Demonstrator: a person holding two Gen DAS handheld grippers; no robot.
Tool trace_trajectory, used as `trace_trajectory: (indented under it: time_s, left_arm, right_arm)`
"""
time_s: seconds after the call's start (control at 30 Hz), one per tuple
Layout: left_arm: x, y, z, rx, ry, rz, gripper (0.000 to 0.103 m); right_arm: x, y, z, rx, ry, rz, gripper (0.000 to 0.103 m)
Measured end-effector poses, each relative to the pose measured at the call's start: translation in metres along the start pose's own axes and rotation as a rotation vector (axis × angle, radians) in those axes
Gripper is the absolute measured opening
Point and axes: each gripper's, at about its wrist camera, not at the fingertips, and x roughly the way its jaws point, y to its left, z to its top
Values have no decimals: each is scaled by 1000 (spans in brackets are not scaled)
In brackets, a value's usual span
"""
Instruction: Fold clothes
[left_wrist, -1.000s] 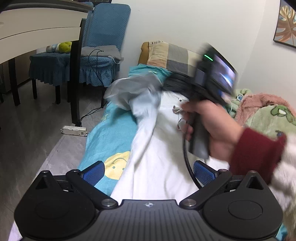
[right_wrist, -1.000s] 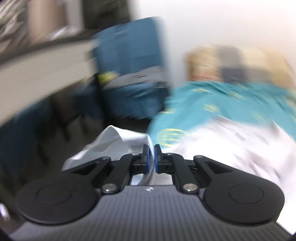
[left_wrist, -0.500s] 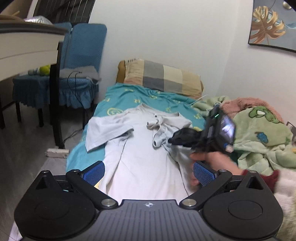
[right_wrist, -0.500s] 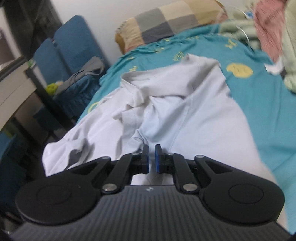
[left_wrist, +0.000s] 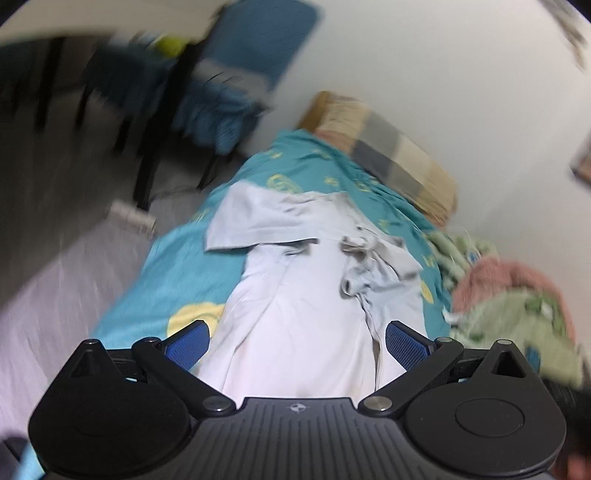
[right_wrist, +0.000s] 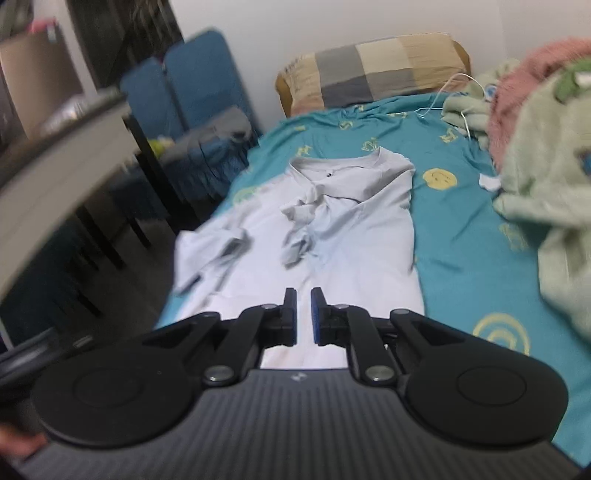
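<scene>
A pale grey short-sleeved shirt (left_wrist: 306, 302) (right_wrist: 351, 236) lies flat on the teal bed sheet (left_wrist: 177, 266) (right_wrist: 461, 240), collar toward the pillow. One sleeve is turned in and bunched over the chest; the other spreads toward the bed's left edge. My left gripper (left_wrist: 297, 343) is open above the shirt's lower half, nothing between its blue pads. My right gripper (right_wrist: 303, 314) hovers over the shirt's lower middle, shut with only a thin slit between the pads and no cloth in it. The left wrist view is motion-blurred.
A checked pillow (left_wrist: 388, 155) (right_wrist: 373, 70) sits at the head. Green and pink blankets (left_wrist: 517, 295) (right_wrist: 546, 166) pile along the right side. Blue chairs (left_wrist: 229, 74) (right_wrist: 192, 96) and a table (right_wrist: 55, 155) stand left of the bed, a power strip (left_wrist: 133, 219) on the floor.
The right gripper carried a sleeve across onto the chest, then pulled back and up off the shirt. The hand with it has left the left wrist view, which has tilted.
</scene>
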Motion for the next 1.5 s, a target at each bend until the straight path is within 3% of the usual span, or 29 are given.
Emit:
trace_trajectory:
  time_s: [0.1,0.13,0.37,0.57,0.7,0.8,0.93,1.0,1.13,1.27,1.4,1.5]
  left_arm:
    - [29,20,10,-180,9,-10,102]
    - [39,26,13,-240,12,-13,101]
    - [113,72,35,-647,26,-23,98]
    - [157,80,59,-624,-99,-23,98]
    - [182,83,85,-598,-128,41,76]
    - [197,78,105,-509,-116,113,60]
    - [211,38,135,-270,-106,208,13]
    - [214,10,148,-141,-122,251,10]
    - [228,-70,163,225,-158,282,7]
    - [256,-147,150,580,-121,237,7]
    - [294,-194,117,752,-31,186,7]
    - [305,-200,93,779,9,188,7]
  right_arm:
    - [-5,-10,0,54,-20,55,50]
    - [-3,-14,3,62,-27,70,55]
    - [25,-45,8,140,0,89,55]
    - [48,-67,6,214,45,66,55]
    - [54,-73,8,262,52,86,55]
    - [56,-79,6,295,69,81,55]
    - [51,-85,7,341,70,85,55]
    - [45,-85,9,338,55,83,55]
    - [36,-86,11,332,33,74,55]
    - [33,-91,14,339,21,58,55]
    - [35,-102,14,363,24,36,55]
    - [39,-110,13,373,31,17,55]
